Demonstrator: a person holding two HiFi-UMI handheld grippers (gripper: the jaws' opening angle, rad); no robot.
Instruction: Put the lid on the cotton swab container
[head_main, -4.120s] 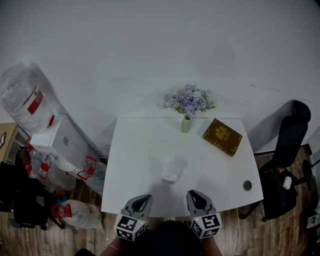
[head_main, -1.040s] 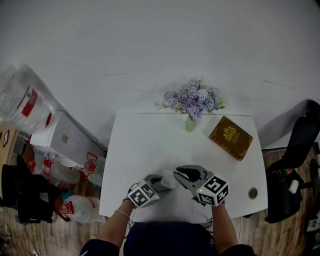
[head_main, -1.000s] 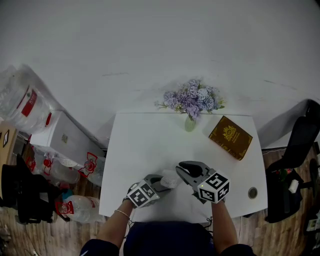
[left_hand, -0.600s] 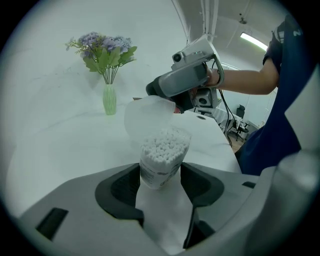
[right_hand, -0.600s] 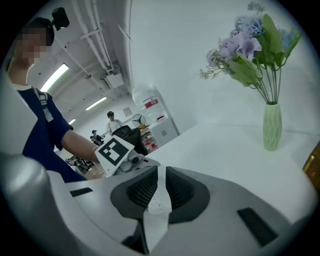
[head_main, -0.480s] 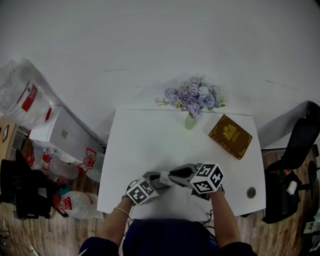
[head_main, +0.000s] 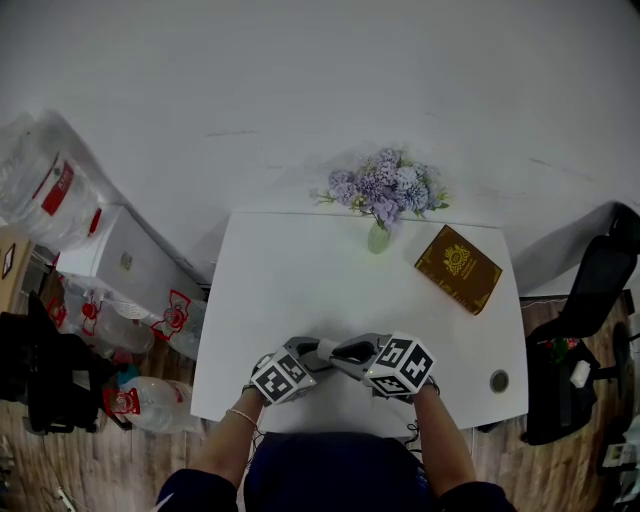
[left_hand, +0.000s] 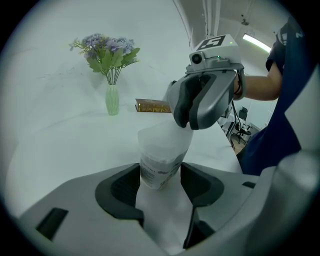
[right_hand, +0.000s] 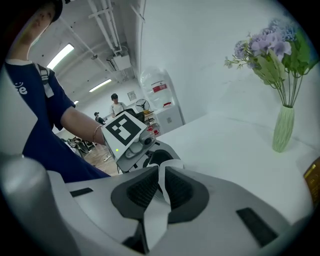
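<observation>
Now my left gripper (left_hand: 160, 184) is clenched on the cotton swab container (left_hand: 157, 169), gripping its labelled body with the mouth pointing up. My right gripper's (right_hand: 161, 185) jaws are closing, and the thin pale wall of the lid (right_hand: 161, 175) stands edge-on between the pads, which press on it. In the left gripper view the right gripper reaches in from 1 o'clock, and its tips touch the top of the container.

A second ago the right gripper stood just beside the container with wider jaws. It has since swung in, so both grippers meet tip to tip at the 6 o'clock edge of the table (head_main: 300, 280). Four seconds back the container stood alone at mid-table, and it is now held off that spot.

I judge that capping is under way: the lid is at the mouth, but I cannot tell whether it is seated. A square downward press seems to be what remains, and a tilted lid could jam.

Farther out, the vase of flowers (head_main: 377, 236) stands at 12 o'clock and the brown book (head_main: 457, 268) lies at 2 o'clock, both well apart from the work.
</observation>
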